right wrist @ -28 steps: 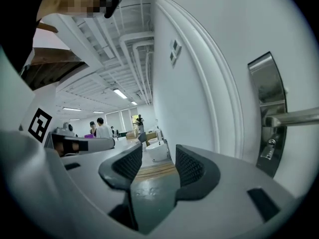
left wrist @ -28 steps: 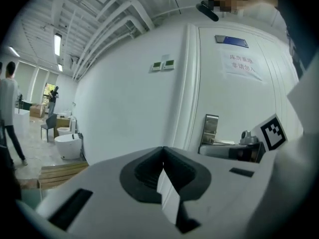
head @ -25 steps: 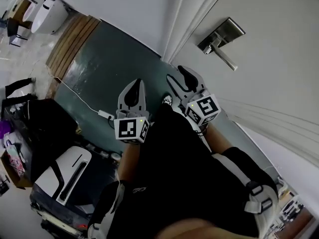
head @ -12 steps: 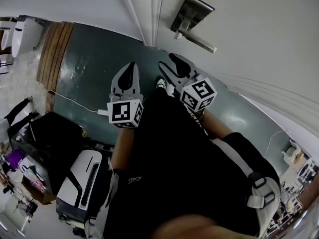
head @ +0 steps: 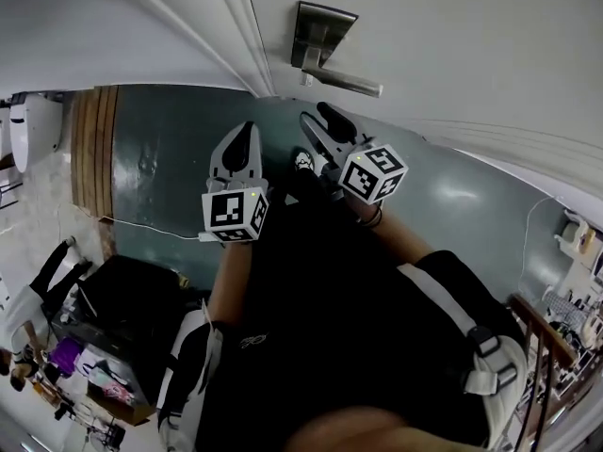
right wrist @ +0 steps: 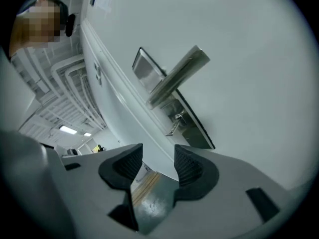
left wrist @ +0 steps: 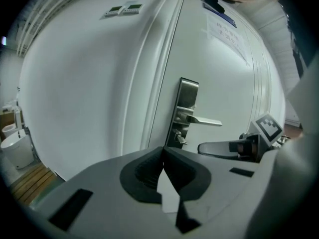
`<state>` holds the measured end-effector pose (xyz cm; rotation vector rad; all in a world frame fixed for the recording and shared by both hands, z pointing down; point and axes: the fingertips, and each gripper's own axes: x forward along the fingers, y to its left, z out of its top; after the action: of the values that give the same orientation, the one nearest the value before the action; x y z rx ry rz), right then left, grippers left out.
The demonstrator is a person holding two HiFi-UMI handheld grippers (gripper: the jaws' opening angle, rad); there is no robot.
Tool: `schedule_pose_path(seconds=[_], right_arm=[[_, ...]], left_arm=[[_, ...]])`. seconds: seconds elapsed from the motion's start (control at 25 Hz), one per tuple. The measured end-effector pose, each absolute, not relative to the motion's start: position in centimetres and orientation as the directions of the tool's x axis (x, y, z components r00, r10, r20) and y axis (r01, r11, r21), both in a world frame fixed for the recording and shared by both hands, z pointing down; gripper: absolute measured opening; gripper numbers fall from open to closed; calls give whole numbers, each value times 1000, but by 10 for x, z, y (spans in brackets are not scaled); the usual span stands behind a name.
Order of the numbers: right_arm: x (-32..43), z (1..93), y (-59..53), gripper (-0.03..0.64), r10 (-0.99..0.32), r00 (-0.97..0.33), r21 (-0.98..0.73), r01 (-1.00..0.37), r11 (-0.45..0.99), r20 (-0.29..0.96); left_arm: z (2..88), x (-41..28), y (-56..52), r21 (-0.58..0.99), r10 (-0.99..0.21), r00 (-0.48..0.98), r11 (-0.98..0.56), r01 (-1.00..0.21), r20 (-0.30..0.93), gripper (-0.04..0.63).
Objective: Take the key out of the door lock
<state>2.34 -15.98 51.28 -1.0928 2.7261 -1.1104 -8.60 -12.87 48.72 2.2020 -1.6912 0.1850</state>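
Though tiny, key in door lock

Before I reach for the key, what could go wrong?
1. The key is small and sits close below the handle, so the open right gripper might bump the handle or close off-centre on the key.
2. The left gripper is shut and off the door, so it probably cannot steady anything if the key sticks.

Key in door lock
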Motion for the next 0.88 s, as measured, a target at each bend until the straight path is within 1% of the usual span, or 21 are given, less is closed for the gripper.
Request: schedule_pose_path(seconds=[0.24,0.44,0.6,0.72,0.88], right_arm=[[23,518,-178,201,-708,-677,-759,-564,324,201],[23,520,-190,198,-786,-601,-848,-485,214,146],[26,516,-199,193,-829,-547,-882,-440,168,115],[28,508,-209,183,-849,-521,-893,-418,169,84],[31,508,-217,175,-872,-484,-915,-380,134,73]], left_arm=[[496,-94,-154,223,-873,367,-306,-925,323,23],[501,-100,-169,215,-844,422,-368,-904,330,23],[500,-101,-178,213,-826,460,-410,-887,325,23],[499,-99,-184,215,-810,489,-440,-872,323,23],[498,-94,-188,217,-792,519,-472,-854,320,23]])
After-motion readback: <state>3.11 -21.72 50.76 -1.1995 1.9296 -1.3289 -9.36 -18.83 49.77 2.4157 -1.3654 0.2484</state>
